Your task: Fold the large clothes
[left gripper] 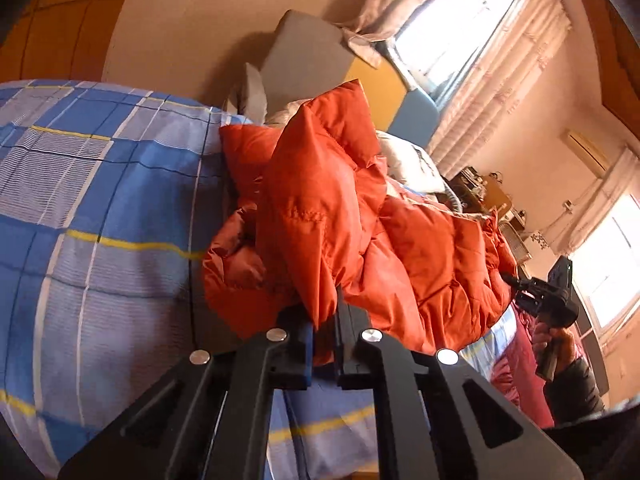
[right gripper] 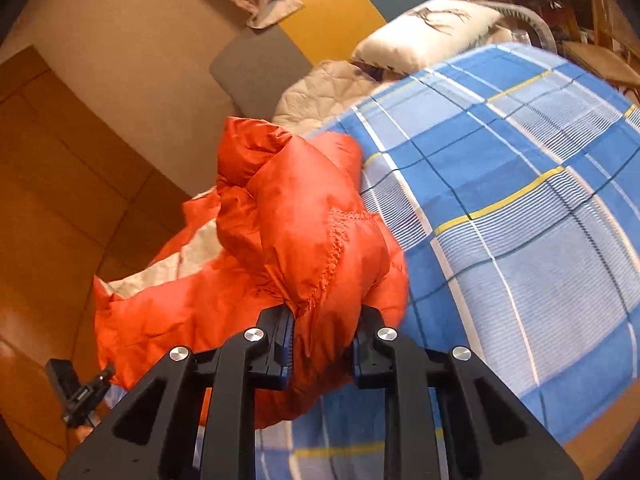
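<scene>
We've both hand-held grippers, left [left gripper: 325, 320] and right [right gripper: 322, 340], clamped on jacket [left gripper: 320, 208] edges over the bed [left gripper: 100, 200]; puffy, slick, probably light.

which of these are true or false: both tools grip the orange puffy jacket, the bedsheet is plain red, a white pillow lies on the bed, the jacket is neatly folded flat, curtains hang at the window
1. Both tools grip the orange puffy quilted jacket. True: the left tool and the right tool each pinch a bunch of it.
2. The bedsheet is plain red. False: the bedsheet is blue checked with white and yellow lines.
3. A white pillow lies on the bed. True: the white pillow sits at the far end.
4. The jacket is neatly folded flat. False: it is bunched and crumpled.
5. Curtains hang at the window. True: pale curtains hang beside the window.
</scene>
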Motion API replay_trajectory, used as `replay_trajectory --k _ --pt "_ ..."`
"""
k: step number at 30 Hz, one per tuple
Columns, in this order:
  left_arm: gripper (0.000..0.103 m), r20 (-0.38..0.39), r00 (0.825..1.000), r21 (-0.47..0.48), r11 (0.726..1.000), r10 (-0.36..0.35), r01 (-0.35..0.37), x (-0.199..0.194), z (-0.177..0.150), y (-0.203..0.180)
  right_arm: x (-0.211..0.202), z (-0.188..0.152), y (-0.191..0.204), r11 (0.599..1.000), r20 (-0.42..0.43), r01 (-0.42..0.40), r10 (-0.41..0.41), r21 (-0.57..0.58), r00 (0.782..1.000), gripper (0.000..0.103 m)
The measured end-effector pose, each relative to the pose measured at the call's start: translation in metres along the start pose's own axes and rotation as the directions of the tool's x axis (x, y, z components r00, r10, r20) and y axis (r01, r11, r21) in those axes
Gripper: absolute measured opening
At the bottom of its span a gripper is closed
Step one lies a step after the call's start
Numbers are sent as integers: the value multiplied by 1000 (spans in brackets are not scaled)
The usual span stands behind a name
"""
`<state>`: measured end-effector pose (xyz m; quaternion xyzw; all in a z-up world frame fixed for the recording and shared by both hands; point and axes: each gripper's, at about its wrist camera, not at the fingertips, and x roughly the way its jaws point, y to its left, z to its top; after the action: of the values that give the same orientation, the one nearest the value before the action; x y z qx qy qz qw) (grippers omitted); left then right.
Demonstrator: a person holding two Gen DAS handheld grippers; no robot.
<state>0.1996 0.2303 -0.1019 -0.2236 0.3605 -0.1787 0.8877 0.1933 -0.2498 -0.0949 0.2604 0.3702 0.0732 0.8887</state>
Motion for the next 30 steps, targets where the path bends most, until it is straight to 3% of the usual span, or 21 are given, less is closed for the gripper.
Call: replay_trajectory --k 6,8,10,11,12,13,20,25,30 --pt "7 -35 999 -23 1000 -7 6 -40 -48 -12 -45 -42 -12 1000 -66 4 -6 -23 998 21" --pt "13 -48 999 -24 999 24 -25 -46 -60 -12 -52 -55 -18 999 -85 28 -31 -36 996 26" --pt "29 -54 998 -31 999 33 -35 -48 -66 -11 -50 -57 -22 998 -104 52 -56 -41 993 35" --pt "51 -37 998 -34 998 48 -49 -51 -65 -10 -50 -55 -20 993 -94 100 -106 -66 990 52" --pt "64 -28 998 -36 998 50 -51 -53 -62 -10 -50 -53 -18 986 -77 136 -144 -91 987 62" --pt "65 -19 998 -26 998 60 -61 -53 -58 -11 -50 -48 -15 980 -49 162 -168 -115 985 71" --pt "72 -6 989 153 978 146 -144 -39 -27 -30 -32 -23 21 919 56 261 -256 -297 965 72" --pt "74 -36 987 233 962 156 -143 -21 -7 -39 5 -15 33 871 20 271 -288 -410 957 71" --pt "72 -60 984 269 952 168 -146 1 10 -37 28 -11 29 862 -36 270 -315 -430 948 47"
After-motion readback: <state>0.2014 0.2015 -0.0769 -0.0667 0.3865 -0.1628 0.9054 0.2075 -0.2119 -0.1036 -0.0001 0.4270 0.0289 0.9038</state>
